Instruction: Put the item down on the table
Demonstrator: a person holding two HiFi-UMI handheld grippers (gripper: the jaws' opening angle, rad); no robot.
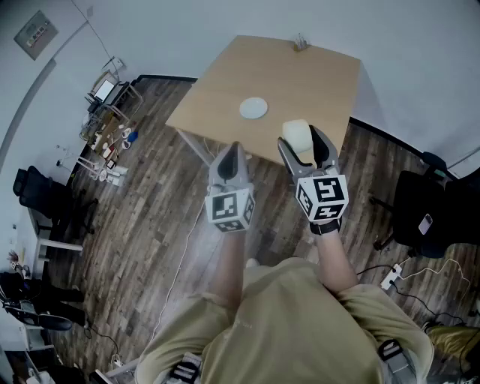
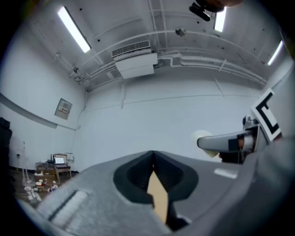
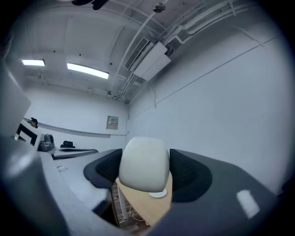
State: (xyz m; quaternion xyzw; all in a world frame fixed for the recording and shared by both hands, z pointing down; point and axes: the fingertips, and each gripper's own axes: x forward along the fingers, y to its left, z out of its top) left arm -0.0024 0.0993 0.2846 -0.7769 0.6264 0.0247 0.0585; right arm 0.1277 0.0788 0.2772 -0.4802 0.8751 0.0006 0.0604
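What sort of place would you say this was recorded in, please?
Most likely an office or lab workroom: a wooden table stands on plank flooring, black office chairs sit at the sides, and the left gripper view shows strip lights and an air-conditioning unit overhead.

Bare wood covers most of the table (image 1: pixel 315 82), broken only by a white disc (image 1: pixel 253 108) near its middle and a small object (image 1: pixel 301 43) at the far edge by the wall (image 1: pixel 225 19). The right gripper (image 1: pixel 299 137), jaws filled by a pale rounded item (image 1: pixel 297 133), hangs over the near edge right of the disc. The left gripper (image 1: pixel 233 152), jaws together, sits beside it, a gap between them. A black chair (image 1: pixel 420 206) stands well off right.
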